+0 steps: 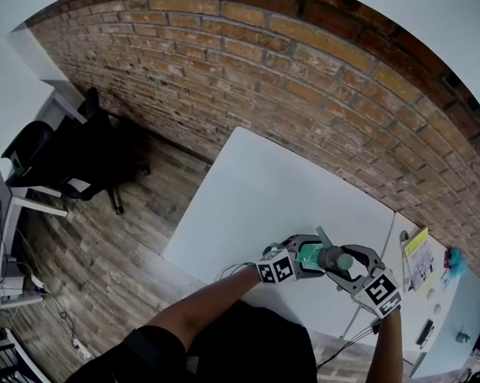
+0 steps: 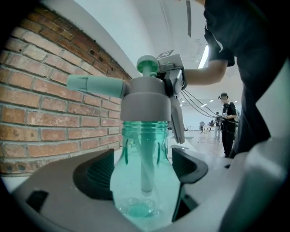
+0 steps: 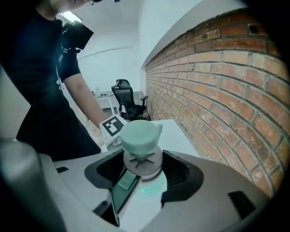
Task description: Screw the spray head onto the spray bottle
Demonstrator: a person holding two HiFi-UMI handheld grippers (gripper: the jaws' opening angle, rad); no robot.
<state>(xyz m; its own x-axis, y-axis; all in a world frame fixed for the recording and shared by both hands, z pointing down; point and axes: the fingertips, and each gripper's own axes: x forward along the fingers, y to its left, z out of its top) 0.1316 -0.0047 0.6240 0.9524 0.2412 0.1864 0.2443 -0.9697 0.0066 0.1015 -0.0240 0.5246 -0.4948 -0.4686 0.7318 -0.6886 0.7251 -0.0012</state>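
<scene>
Wall: red brick wall (image 1: pixel 299 75), running along the far side of the table.
Floor: brown wooden plank floor (image 1: pixel 108 254), to the left of the table in the head view.
Table: white rectangular table (image 1: pixel 263 186); both grippers are over its tabletop, close to the near edge.
Chair: black office chair (image 1: pixel 73 153), on the floor by the wall, well apart from the table.
Left gripper: grey hand-held left gripper (image 2: pixel 142 167), its black pads fairly wide apart and pressed on both sides of the bottle's body.
Right gripper: grey hand-held right gripper (image 3: pixel 142 165), coming at the bottle from the top end, its pads clamped on the grey collar of the spray head.
Bottle: translucent green plastic spray bottle (image 2: pixel 142 181), carried between the two grippers over the tabletop's near edge, its base towards the left gripper's body.
Spray head: grey spray head with a mint-green nozzle and cap (image 2: pixel 145 97), seated on the bottle's neck, its tube reaching down inside the bottle.
</scene>
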